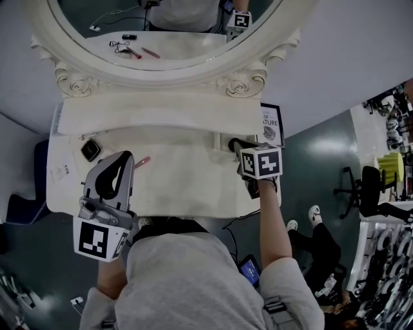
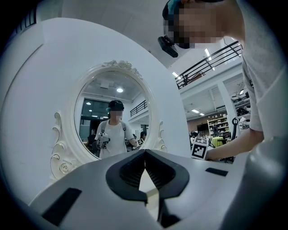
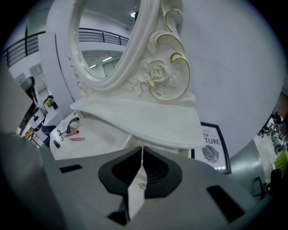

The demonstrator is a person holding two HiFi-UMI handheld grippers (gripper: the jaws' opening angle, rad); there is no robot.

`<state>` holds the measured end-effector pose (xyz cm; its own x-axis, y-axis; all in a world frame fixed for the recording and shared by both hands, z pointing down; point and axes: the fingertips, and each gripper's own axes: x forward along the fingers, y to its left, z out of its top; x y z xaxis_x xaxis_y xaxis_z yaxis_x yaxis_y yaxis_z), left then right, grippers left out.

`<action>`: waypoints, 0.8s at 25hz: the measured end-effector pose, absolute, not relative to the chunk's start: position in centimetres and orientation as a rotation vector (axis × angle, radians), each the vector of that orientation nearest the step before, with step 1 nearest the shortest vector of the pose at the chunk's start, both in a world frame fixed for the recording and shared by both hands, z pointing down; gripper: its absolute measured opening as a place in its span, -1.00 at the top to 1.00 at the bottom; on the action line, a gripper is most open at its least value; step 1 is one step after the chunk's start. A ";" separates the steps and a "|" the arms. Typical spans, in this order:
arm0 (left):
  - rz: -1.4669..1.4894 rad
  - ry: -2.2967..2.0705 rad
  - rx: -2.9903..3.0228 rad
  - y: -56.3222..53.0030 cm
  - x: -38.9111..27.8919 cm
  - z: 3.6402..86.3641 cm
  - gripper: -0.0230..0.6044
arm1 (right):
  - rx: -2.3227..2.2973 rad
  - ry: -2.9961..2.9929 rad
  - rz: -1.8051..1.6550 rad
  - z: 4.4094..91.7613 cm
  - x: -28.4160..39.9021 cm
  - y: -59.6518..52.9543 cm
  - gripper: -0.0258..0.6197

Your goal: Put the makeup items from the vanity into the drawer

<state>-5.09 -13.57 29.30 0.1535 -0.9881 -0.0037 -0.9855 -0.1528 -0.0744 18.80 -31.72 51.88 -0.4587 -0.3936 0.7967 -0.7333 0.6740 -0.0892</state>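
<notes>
On the white vanity top (image 1: pixel 187 184) a pink makeup stick (image 1: pixel 142 161) lies left of the middle, and a dark square compact (image 1: pixel 90 149) sits farther left. My left gripper (image 1: pixel 129 156) hangs level over the left part of the top, just left of the stick, shut and empty (image 2: pixel 145 152). My right gripper (image 1: pixel 233 143) points down at the right end of the raised shelf (image 1: pixel 161 116). Its tips meet (image 3: pixel 142 150). A tiny gold speck (image 3: pixel 141 184) shows in the gap behind them. The pink stick (image 3: pixel 76 139) and the compact (image 3: pixel 71 128) lie far to its left.
An oval mirror (image 1: pixel 168 19) in a carved white frame stands behind the shelf. A framed print (image 1: pixel 271 126) leans on the wall at the right. A paper card (image 1: pixel 61 173) lies at the top's left end. Chairs and racks stand on the floor to the right.
</notes>
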 end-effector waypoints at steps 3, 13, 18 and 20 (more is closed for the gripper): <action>-0.063 1.984 -2.349 -13.3 -5.0 28.9 0.88 | 0.888 -2.192 0.555 50.6 18.1 -30.8 0.83; -0.042 1.912 -2.376 -11.4 -5.2 27.7 0.88 | 0.983 -2.414 0.517 46.7 15.7 -26.7 0.83; -0.031 1.886 -2.387 -10.2 -5.6 27.2 0.88 | 0.995 -2.495 0.457 44.5 14.2 -24.3 0.83; -0.029 1.875 -2.389 -9.8 -5.8 27.0 0.88 | 1.003 -2.523 0.421 43.5 13.7 -23.3 0.84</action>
